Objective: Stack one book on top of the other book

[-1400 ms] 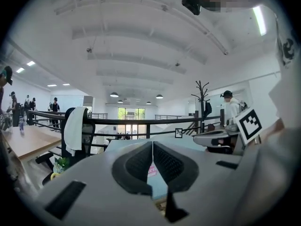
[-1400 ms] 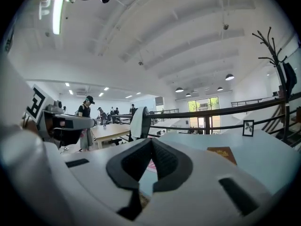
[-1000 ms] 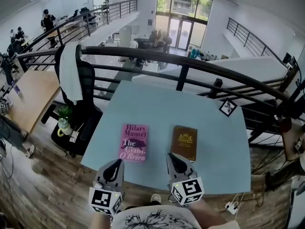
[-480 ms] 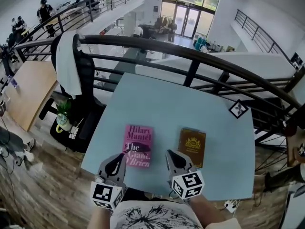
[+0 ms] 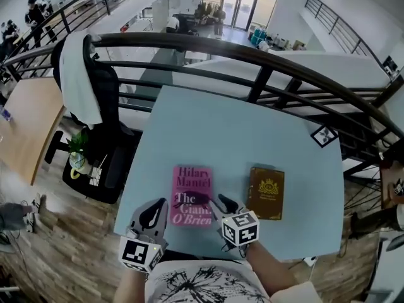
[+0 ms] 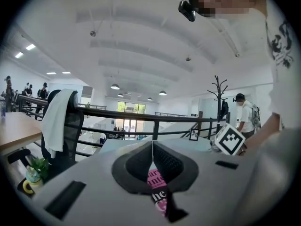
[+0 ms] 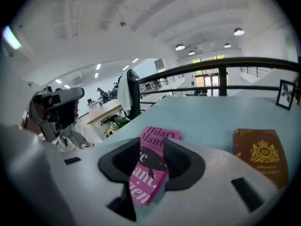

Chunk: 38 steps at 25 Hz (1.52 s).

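Observation:
A pink paperback (image 5: 191,191) lies flat on the pale blue table (image 5: 233,128), with a brown hardback (image 5: 266,192) to its right. My right gripper (image 5: 219,204) sits low at the pink book's near right edge. Its jaws have just been opening and now stand apart. In the right gripper view the pink book (image 7: 159,134) shows in the gap of the right gripper (image 7: 151,146), and the pads do not press on it. The brown book (image 7: 261,154) lies off to the right there. My left gripper (image 5: 154,208) is shut and empty at the book's near left corner. In the left gripper view the left gripper (image 6: 152,144) hides most of the book.
A black railing (image 5: 252,52) runs behind the table. An office chair draped with a white cloth (image 5: 77,74) stands at the left, with a potted plant (image 5: 76,151) below it. A small framed marker (image 5: 324,136) stands at the table's far right corner.
My right gripper has dropped and swung left from the brown book to the pink book, and its jaws have opened. The left gripper has crept forward, still shut.

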Motion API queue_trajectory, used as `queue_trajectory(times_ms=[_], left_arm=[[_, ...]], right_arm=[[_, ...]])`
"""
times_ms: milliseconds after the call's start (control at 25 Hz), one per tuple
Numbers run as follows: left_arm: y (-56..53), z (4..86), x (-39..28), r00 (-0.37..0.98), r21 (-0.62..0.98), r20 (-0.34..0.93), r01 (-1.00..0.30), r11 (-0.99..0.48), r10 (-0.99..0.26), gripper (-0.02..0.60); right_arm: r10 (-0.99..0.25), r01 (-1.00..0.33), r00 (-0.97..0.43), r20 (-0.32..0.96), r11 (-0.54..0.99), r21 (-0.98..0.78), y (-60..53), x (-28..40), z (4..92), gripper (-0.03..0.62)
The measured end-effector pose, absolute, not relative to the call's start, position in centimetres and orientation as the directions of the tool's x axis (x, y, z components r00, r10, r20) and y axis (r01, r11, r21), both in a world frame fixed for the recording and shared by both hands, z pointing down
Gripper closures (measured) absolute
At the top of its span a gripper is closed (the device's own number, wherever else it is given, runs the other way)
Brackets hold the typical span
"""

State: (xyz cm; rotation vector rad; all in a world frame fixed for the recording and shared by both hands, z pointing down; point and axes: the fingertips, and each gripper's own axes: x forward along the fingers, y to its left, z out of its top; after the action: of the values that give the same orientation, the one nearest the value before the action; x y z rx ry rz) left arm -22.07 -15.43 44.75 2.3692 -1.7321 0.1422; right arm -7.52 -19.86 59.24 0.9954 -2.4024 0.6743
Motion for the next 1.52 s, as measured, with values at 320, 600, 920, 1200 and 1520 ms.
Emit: queue_trajectory(times_ms=[320, 600, 920, 1200, 1520], left_arm=[[-17.3, 48.9, -23.5, 0.329, 0.130, 0.265, -0.944, -0.304, -0.906, 0.571], [-17.7, 52.1, -24.4, 0.330, 0.152, 0.314, -0.943, -0.296, -0.890, 0.571], [-17.8, 58.8, -24.3, 0.359, 0.261, 0.523, -0.931, -0.256, -0.773, 0.569], [-17.9, 64.8, -23.1, 0.390, 0.331, 0.723, -0.920, -0.209, -0.570, 0.500], [-17.8, 69.1, -22.2, 0.424, 0.404, 0.806, -0.904, -0.140, -0.413, 0.406]], right_arm=[[-0.369, -0.786, -0.577, 0.729, 0.492, -0.374, -20.7, -8.8, 68.5, 0.358], [-0.309, -0.801, -0.571, 0.761, 0.415, -0.432, -20.7, -9.9, 71.6, 0.356], [-0.303, -0.788, -0.601, 0.740, 0.379, -0.485, -20.6, -10.3, 71.8, 0.391], [-0.305, -0.782, -0.610, 0.731, 0.379, -0.495, -20.5, -10.3, 71.9, 0.388], [-0.320, -0.792, -0.596, 0.737, 0.387, -0.472, -20.5, -10.2, 71.9, 0.387]])
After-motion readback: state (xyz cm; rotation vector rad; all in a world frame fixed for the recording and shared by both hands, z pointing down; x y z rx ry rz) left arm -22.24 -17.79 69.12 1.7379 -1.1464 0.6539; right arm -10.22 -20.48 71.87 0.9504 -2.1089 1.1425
